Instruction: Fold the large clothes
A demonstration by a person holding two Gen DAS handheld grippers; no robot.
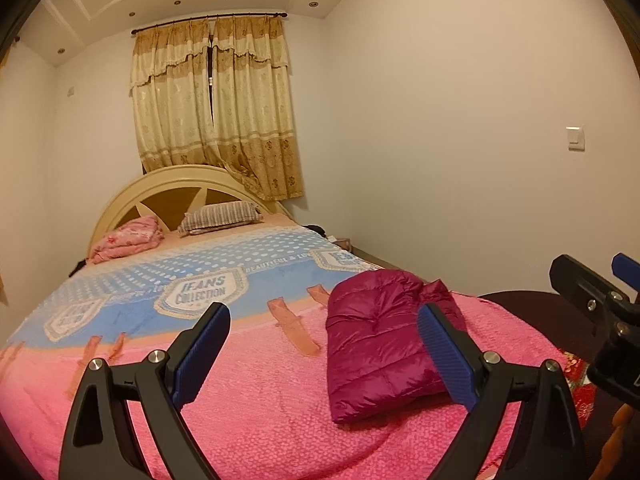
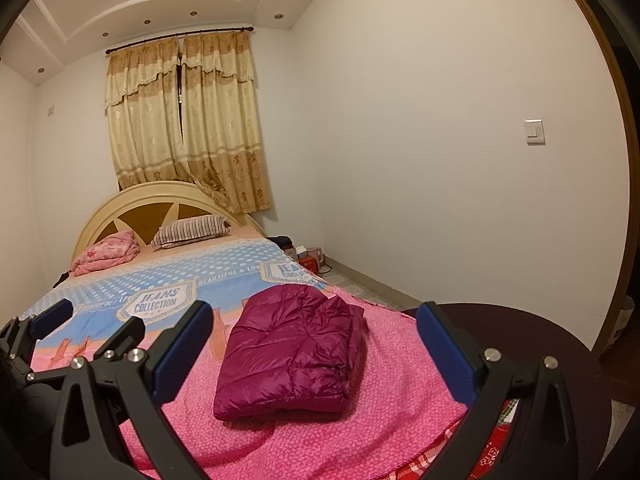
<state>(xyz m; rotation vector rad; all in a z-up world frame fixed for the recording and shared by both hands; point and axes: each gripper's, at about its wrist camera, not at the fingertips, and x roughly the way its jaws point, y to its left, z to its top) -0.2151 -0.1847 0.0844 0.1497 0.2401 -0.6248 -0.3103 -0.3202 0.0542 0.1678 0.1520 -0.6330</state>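
A magenta puffer jacket (image 1: 380,344) lies folded into a compact bundle on the pink blanket (image 1: 260,400) at the foot of the bed. It also shows in the right wrist view (image 2: 292,352). My left gripper (image 1: 324,352) is open and empty, held above the blanket just short of the jacket, which lies ahead and to its right. My right gripper (image 2: 316,354) is open and empty, raised in front of the jacket, which sits between its fingers in view. The right gripper shows at the right edge of the left wrist view (image 1: 600,300).
The bed has a blue patterned cover (image 1: 192,276), a striped pillow (image 1: 220,216), a folded pink cloth (image 1: 124,240) and a cream headboard (image 1: 160,188). A white wall (image 2: 440,160) runs along the right. Small items (image 2: 308,256) sit on the floor beside the bed. A dark round surface (image 2: 520,328) lies at right.
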